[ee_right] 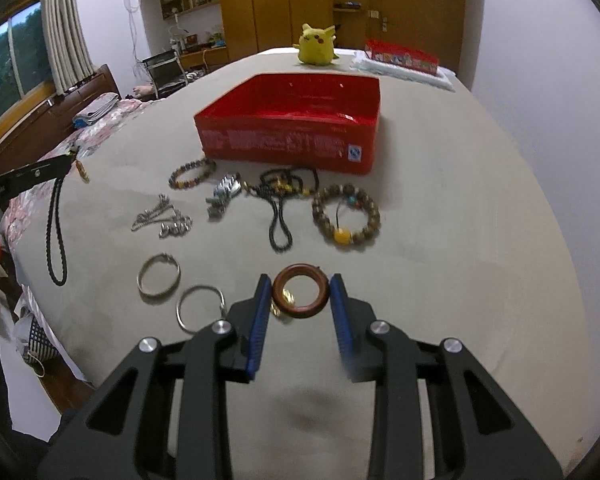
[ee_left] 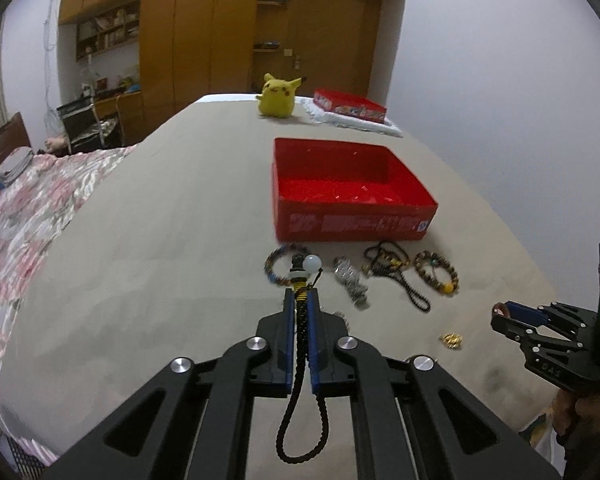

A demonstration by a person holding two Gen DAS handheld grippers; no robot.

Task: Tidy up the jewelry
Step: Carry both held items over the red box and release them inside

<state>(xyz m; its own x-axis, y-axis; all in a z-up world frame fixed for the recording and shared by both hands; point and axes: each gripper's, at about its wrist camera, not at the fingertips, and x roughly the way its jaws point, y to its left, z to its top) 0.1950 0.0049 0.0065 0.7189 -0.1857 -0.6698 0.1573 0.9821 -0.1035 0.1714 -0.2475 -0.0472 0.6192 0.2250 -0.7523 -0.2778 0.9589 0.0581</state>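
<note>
An open red box [ee_left: 352, 190] [ee_right: 292, 128] stands on the beige bed cover. In front of it lie bead bracelets [ee_right: 346, 216], a black bead necklace [ee_right: 282, 196] and a silver watch [ee_right: 224, 194]. My left gripper [ee_left: 300, 300] is shut on a black braided cord pendant [ee_left: 302, 344] with a white bead [ee_left: 313, 263], held above the cover. My right gripper [ee_right: 300, 294] is shut on a brown wooden ring [ee_right: 300, 294], held above the cover; it also shows in the left wrist view [ee_left: 500, 312].
Silver bangles [ee_right: 158, 276], a key ring [ee_right: 200, 308], a silver chain [ee_right: 162, 216] and a small gold piece [ee_left: 451, 340] lie near the front. A yellow plush toy [ee_left: 276, 96] and a red lid on a white cloth [ee_left: 350, 106] sit at the far end.
</note>
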